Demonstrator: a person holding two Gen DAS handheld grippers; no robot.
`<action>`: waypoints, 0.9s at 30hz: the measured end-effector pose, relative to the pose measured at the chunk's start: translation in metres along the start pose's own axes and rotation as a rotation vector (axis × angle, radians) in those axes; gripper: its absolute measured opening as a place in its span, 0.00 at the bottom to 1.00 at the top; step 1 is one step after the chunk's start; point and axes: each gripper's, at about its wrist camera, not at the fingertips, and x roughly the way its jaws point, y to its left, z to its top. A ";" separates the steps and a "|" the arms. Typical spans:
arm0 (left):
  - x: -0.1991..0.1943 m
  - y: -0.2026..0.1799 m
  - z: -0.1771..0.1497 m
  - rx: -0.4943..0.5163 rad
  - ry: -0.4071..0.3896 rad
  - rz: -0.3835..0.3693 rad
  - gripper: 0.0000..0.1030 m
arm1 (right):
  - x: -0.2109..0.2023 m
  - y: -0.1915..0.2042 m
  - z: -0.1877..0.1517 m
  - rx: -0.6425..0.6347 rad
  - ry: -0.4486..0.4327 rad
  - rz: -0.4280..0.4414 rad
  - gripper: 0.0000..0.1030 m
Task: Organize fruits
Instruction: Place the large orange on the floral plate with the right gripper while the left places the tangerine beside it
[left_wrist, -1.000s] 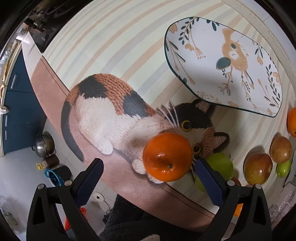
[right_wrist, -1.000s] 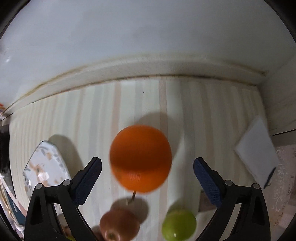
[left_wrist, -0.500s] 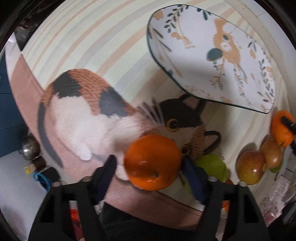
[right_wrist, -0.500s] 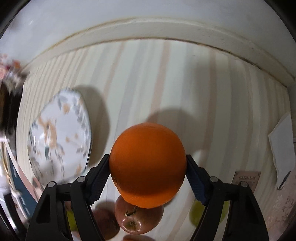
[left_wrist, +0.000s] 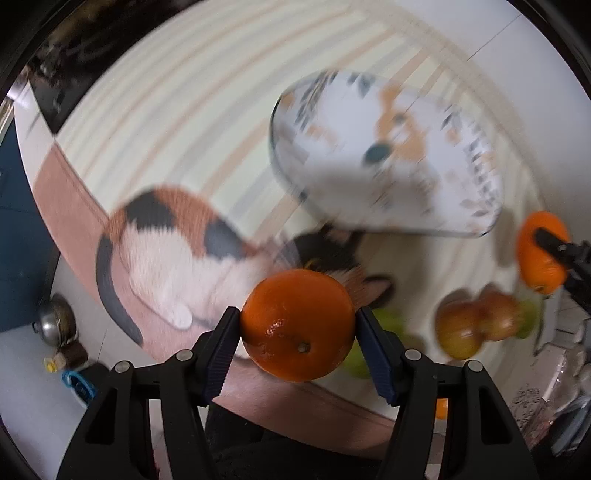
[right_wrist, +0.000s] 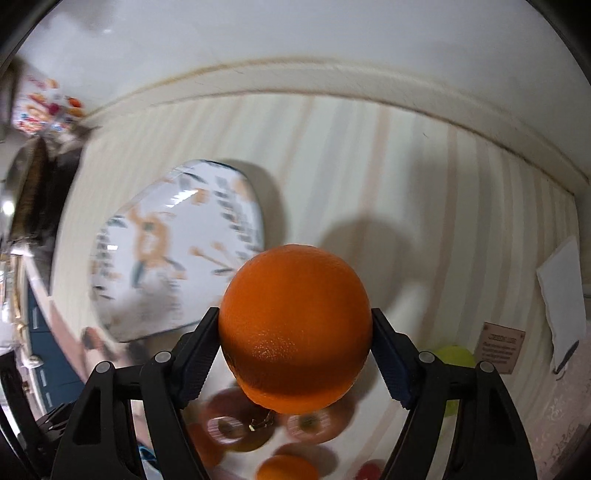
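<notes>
Both grippers are in the carrying step: the left gripper (left_wrist: 297, 334) clamps 1 orange (left_wrist: 297, 325) off the cloth, stem dimple toward the camera, and the right gripper (right_wrist: 295, 343) pinches another orange (right_wrist: 295, 328), its stem end hidden. Being round, neither shows a long axis. Next, each probably needs lowering onto the empty patterned plate (left_wrist: 388, 162) before the jaws part.

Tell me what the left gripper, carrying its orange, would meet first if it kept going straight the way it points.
Probably the cat-print mat: the left gripper points down at it, shut on an orange. A green fruit lies close beside that line; blur leaves depth unclear.
</notes>
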 end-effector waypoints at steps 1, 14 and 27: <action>-0.010 -0.004 0.007 0.005 -0.017 -0.017 0.59 | -0.006 0.010 0.000 -0.008 -0.002 0.026 0.77; 0.021 -0.030 0.144 0.002 0.058 -0.174 0.59 | 0.047 0.100 0.049 -0.166 0.056 0.094 0.77; 0.072 -0.047 0.171 -0.029 0.184 -0.180 0.60 | 0.088 0.101 0.075 -0.237 0.128 0.031 0.78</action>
